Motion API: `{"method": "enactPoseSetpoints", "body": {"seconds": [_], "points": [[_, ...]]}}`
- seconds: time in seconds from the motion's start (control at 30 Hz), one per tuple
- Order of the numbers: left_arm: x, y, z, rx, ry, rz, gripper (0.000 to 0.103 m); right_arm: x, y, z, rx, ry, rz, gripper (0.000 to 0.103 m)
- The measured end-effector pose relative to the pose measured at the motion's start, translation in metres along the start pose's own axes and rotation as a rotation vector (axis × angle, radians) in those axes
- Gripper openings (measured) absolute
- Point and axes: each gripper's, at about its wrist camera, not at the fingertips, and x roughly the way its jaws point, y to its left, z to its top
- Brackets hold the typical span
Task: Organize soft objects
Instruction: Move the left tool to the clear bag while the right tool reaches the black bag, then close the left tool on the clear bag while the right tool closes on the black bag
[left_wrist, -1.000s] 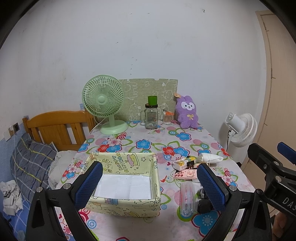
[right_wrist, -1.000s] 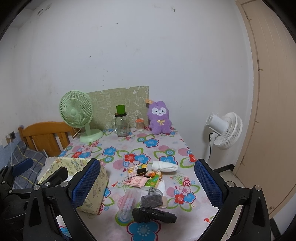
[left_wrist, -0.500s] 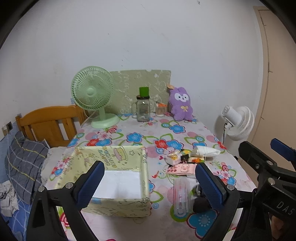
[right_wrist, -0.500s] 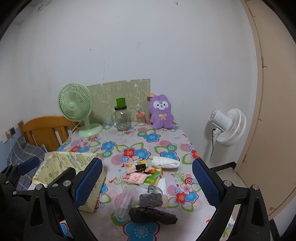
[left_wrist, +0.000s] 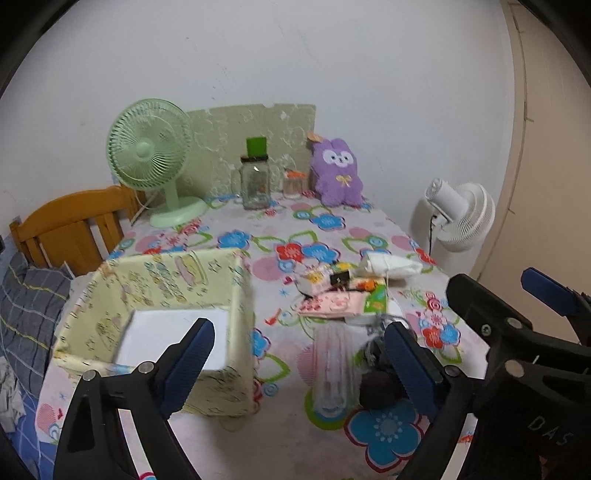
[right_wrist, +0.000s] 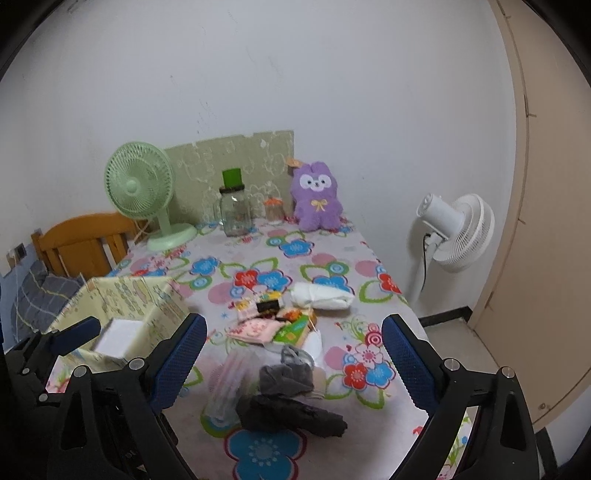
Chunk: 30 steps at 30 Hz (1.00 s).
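A white-walled room holds a worktop (right_wrist: 325, 258) under a flowered cloth, with a wooden bed head at its left. Both grippers hover above its near edge, fingers spread wide, holding nothing: the left gripper (left_wrist: 299, 363) faces the yellow fabric box (left_wrist: 162, 321), the right gripper (right_wrist: 293, 360) the heap of small things.

The soft things lie in that heap: a dark sock (right_wrist: 291, 411) nearest, a grey sock (right_wrist: 288, 374) just behind it, a white roll (right_wrist: 321, 297) farther back. The box looks empty but for its white base.

A sensible start is the dark sock: come down over its middle, pinch the bulk, lift clear before swinging left.

A clear packet (right_wrist: 229, 380) touches the socks and could be dragged along. A pink pouch (right_wrist: 253, 328) and small packets crowd behind. The green fan (right_wrist: 144, 195), jar (right_wrist: 234, 218) and purple plush (right_wrist: 317, 203) stand well back.
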Motion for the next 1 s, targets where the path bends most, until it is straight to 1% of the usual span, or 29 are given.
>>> {"method": "enactPoseSetpoints", "body": {"seconds": [0.17,0.33,0.47,0.53,0.63,0.77,0.87,0.9,0.93,1.0], "points": [[0.017,-0.01,-0.011,0.017,0.051,-0.019,0.091,0.014,-0.005,-0.014,0.006,0.039,0.002,0.096],[0.035,-0.015,-0.019,0.029,0.105,-0.035,0.088,0.032,-0.011,-0.026,0.026,0.091,0.014,0.093],[0.044,-0.019,-0.026,0.039,0.128,-0.03,0.087,0.044,-0.016,-0.034,0.05,0.127,0.017,0.093],[0.051,-0.02,-0.029,0.043,0.147,-0.027,0.084,0.049,-0.019,-0.038,0.058,0.144,0.02,0.092],[0.061,-0.021,-0.035,0.051,0.175,-0.026,0.082,0.059,-0.021,-0.046,0.068,0.178,0.023,0.091],[0.069,-0.023,-0.042,0.069,0.187,-0.028,0.08,0.069,-0.024,-0.054,0.075,0.216,0.022,0.09],[0.071,-0.023,-0.046,0.092,0.164,0.004,0.08,0.076,-0.024,-0.06,0.079,0.246,0.03,0.087],[0.073,-0.024,-0.048,0.101,0.168,0.018,0.079,0.078,-0.024,-0.062,0.077,0.255,0.035,0.087],[0.075,-0.022,-0.049,0.1,0.178,0.017,0.076,0.081,-0.023,-0.064,0.074,0.265,0.039,0.086],[0.081,-0.02,-0.051,0.095,0.207,0.013,0.074,0.085,-0.021,-0.067,0.07,0.28,0.049,0.084]]}}
